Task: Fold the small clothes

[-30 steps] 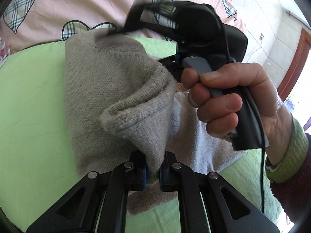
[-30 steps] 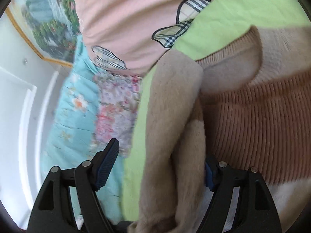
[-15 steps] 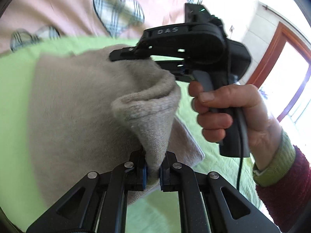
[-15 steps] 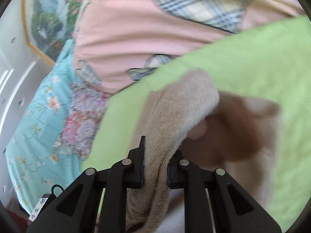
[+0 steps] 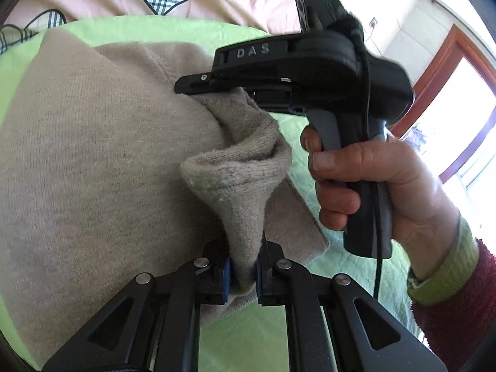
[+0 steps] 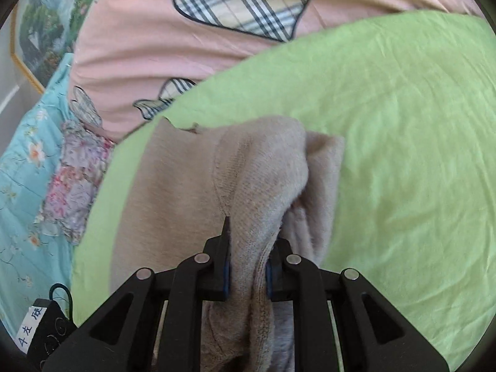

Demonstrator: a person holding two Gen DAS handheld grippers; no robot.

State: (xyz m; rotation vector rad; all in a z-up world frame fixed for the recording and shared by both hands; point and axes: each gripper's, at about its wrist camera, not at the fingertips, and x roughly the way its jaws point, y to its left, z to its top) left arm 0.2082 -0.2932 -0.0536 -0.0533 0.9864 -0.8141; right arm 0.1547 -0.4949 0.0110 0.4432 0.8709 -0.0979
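A beige knitted sweater point(image 5: 93, 155) lies on the green sheet point(image 5: 241, 334). My left gripper point(image 5: 243, 276) pinches a raised fold of its ribbed edge; its jaws are easing open a little, but the pads still press the knit. In the same view my right gripper point(image 5: 186, 85), held by a hand point(image 5: 372, 179), grips the sweater's edge farther back. In the right wrist view my right gripper point(image 6: 248, 276) is shut on a thick bunch of the sweater point(image 6: 173, 186), which drapes forward and down over the green sheet point(image 6: 403, 124).
A pink quilt point(image 6: 155, 46) with plaid hearts lies behind the sheet. A teal floral cloth point(image 6: 31, 155) is at the left. A black device with a label point(image 6: 46, 334) shows at the lower left. A wooden door frame point(image 5: 449, 77) stands at the far right.
My right gripper went from open around the sweater's edge to shut on it. Both grippers carried their edges across the sheet, and the brown ribbed side no longer shows.
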